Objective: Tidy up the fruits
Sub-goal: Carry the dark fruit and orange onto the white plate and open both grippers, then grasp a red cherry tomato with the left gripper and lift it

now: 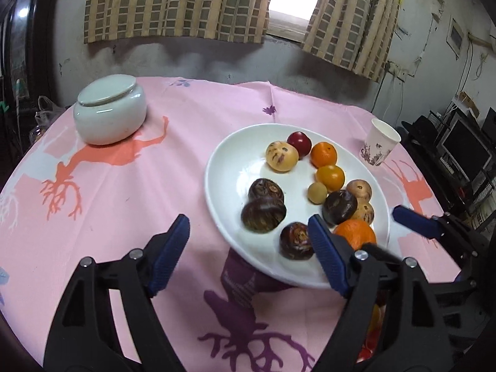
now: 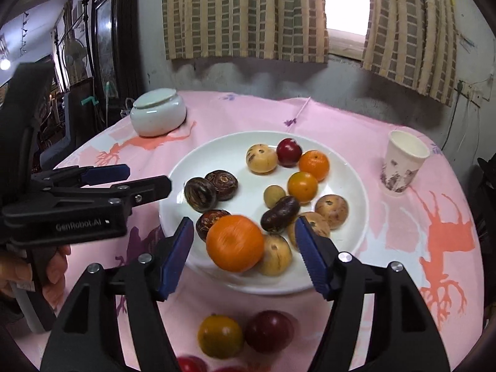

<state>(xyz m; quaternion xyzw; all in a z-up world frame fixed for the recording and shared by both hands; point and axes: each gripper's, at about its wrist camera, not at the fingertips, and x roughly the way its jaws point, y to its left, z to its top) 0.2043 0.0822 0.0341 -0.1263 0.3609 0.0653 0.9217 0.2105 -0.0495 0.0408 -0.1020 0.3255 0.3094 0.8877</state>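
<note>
you are holding both the left gripper (image 1: 248,241) and the right gripper (image 2: 243,245) with jaws apart, gripping nothing. a blurred round orange fruit (image 2: 234,243) is sitting between the right pads, showing no long axis. only the right wrist view is showing the yellow-green citrus (image 2: 220,336) off the white ceramic plate (image 2: 347,260).

Cloth (image 2: 341,130) on bench: pink, coral and purple tree-root prints, small purple flowers. Plate (image 2: 347,248): plain white. Big orange (image 2: 234,243): bright orange. Smaller citrus (image 2: 313,165): orange; next one (image 2: 302,187) more yellow-orange. Plum (image 2: 289,152): dark red. Round fruits (image 2: 261,158): tan, brown speckles. Others (image 2: 200,193): dark brown, glossy. Off-plate pair: yellow-green citrus (image 2: 220,336), dark red plum (image 2: 269,331). Jar (image 1: 110,113): pale grey-green glaze. Paper cup (image 1: 379,142): white, purple print. Curtains (image 1: 176,3): beige with olive check. Left tongs (image 1: 248,232), right tongs (image 2: 243,234): black bodies, blue pads.
</note>
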